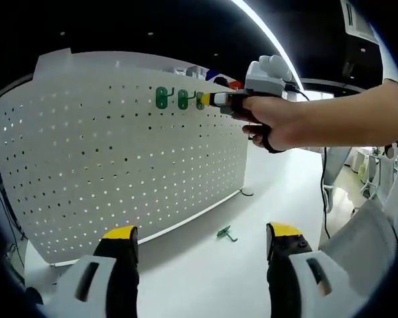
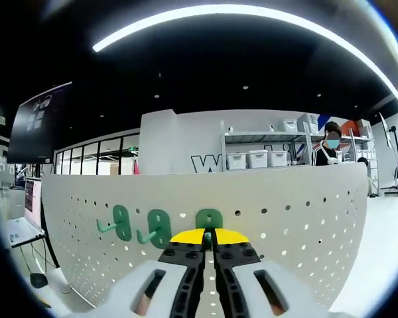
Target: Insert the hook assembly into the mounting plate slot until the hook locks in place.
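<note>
A white pegboard point(image 1: 119, 159) stands upright on the table, with two green hooks point(image 1: 161, 98) point(image 1: 183, 99) mounted near its top edge. A third green hook point(image 1: 200, 101) sits at the board beside them, with my right gripper point(image 1: 215, 99) shut on it, a hand around the gripper. In the right gripper view the yellow-tipped jaws point(image 2: 209, 236) are closed together on that hook point(image 2: 209, 218), right of the two mounted hooks point(image 2: 121, 222) point(image 2: 158, 228) on the pegboard point(image 2: 285, 218). My left gripper point(image 1: 202, 240) stands open low in front of the board, holding nothing. A spare green hook point(image 1: 225, 233) lies on the table.
The white table point(image 1: 205, 278) stretches in front of the board. A person's forearm point(image 1: 345, 119) crosses the left gripper view from the right. A laptop point(image 2: 20, 225) sits left of the board. Shelves with bins point(image 2: 259, 158) and a standing person point(image 2: 328, 151) are far behind.
</note>
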Tool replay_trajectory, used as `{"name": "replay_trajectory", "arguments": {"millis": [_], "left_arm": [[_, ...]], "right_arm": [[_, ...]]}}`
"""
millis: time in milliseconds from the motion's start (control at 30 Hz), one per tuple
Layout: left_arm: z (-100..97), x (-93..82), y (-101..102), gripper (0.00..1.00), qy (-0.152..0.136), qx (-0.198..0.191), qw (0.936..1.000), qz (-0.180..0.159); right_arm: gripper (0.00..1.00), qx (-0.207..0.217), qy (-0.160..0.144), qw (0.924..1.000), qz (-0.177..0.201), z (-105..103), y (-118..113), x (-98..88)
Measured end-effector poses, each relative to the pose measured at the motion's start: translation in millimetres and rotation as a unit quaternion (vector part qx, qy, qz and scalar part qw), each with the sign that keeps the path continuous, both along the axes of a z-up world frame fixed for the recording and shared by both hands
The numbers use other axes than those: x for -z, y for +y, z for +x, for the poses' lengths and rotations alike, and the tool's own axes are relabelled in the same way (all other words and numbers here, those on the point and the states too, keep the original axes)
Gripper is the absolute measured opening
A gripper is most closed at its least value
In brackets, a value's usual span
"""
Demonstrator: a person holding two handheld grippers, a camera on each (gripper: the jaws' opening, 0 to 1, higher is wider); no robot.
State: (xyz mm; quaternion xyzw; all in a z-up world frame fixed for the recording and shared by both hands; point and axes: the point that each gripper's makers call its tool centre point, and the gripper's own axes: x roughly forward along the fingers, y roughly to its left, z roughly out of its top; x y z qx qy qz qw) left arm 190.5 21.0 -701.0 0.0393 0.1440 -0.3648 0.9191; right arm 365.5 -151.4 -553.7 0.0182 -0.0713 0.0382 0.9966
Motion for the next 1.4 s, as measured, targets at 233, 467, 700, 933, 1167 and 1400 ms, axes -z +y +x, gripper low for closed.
{"name": "replay_trajectory", "arguments": {"millis": [233,467,700,933,1167,1400], "left_arm": [[-1.0,2.3,-0.7,0.81,0.002,0.001,1.0,0.0],[0.1,-0.1,-1.3,0.81,0.0,0.002,1.0,-0.002],[0.3,0.1,-0.2,0.82,-0.001,0.0,1.0,-0.002],[0.5,-0.2,-2.4,0.83,-0.004,0.002,1.0,0.001],[1.6,-1.6,-1.1,0.82,-0.008,-0.001,1.0,0.001],[0.9,-2.2,-1.2,0.82,-0.009,-0.002,1.0,0.002]], "right_arm": [[0.02,-0.001,-0.003,1.0,0.001,-1.3,0.0,0.7],[0.02,-0.002,-0.001,1.0,-0.002,-1.7,0.2,0.5],[0.09,-0.029,0.002,0.9996,-0.001,-3.8,5.5,0.3],[0.18,-0.059,-0.005,0.9975,-0.039,-7.4,13.1,2.3],[0.24,-0.087,-0.003,0.9947,-0.054,-9.8,18.1,3.0],[0.29,-0.112,0.019,0.9923,-0.05,-14.2,18.5,12.7]]}}
